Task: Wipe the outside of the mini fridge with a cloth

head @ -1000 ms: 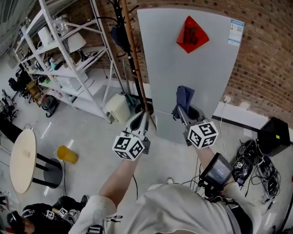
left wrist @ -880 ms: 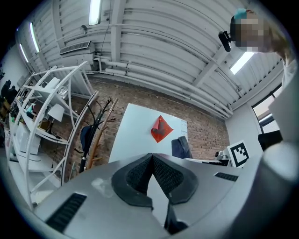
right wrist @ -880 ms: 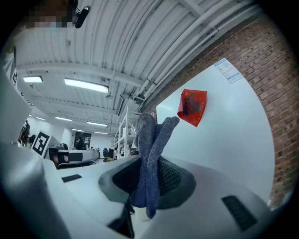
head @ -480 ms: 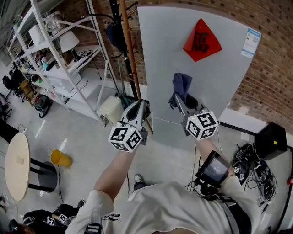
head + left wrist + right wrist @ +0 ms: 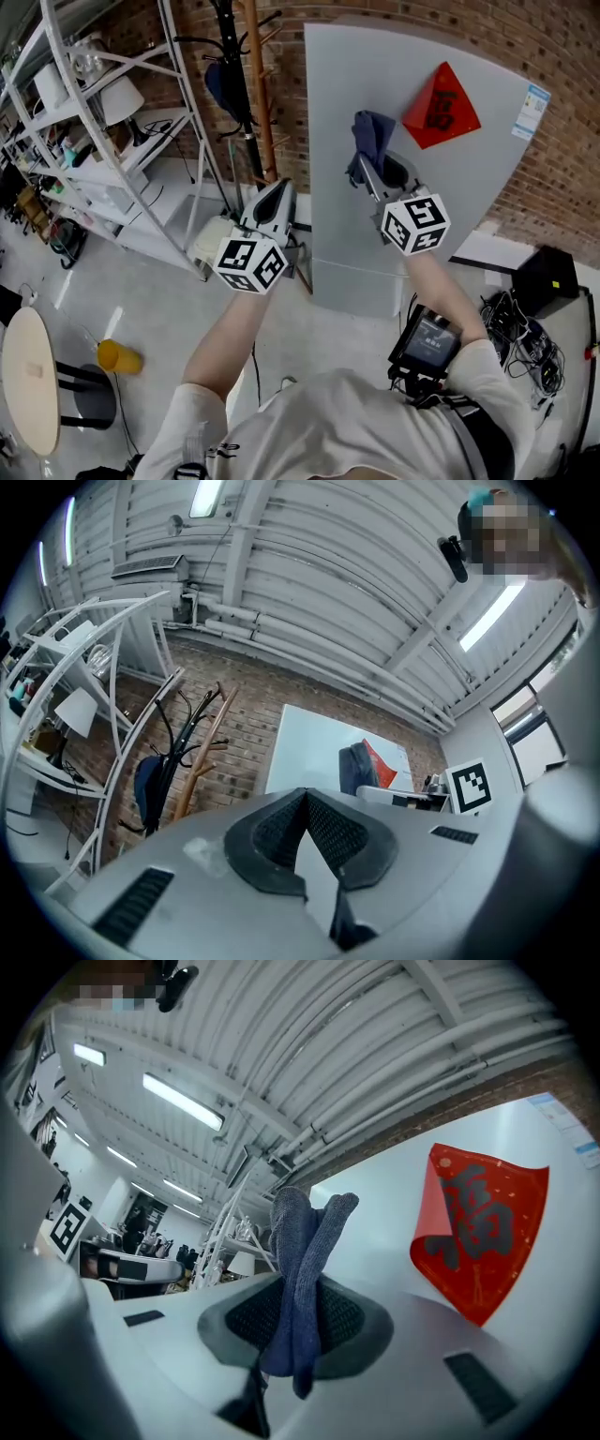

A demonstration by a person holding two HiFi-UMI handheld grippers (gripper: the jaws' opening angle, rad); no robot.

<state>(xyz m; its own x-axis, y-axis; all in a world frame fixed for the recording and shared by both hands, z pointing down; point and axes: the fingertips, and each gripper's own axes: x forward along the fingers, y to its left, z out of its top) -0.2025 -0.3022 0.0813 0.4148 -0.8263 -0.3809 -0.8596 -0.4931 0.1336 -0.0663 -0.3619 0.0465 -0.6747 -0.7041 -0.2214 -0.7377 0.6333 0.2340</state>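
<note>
Coat stand (image 5: 255,84) between shelf rack (image 5: 112,173) and fridge (image 5: 337,75).

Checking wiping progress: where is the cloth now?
Head view, centre: blue cloth pinched in the right gripper, at the fridge door, left of the red sticker.

The fridge (image 5: 375,244) is pale grey, with a red diamond sticker (image 5: 441,105) bearing a dark character. The cloth (image 5: 372,141) is dark blue. The left hand-held gripper (image 5: 279,190) and right hand-held gripper (image 5: 367,169) are grey, their cubes patterned in black-and-white squares. The wall (image 5: 562,178) is red-brown brick.
</note>
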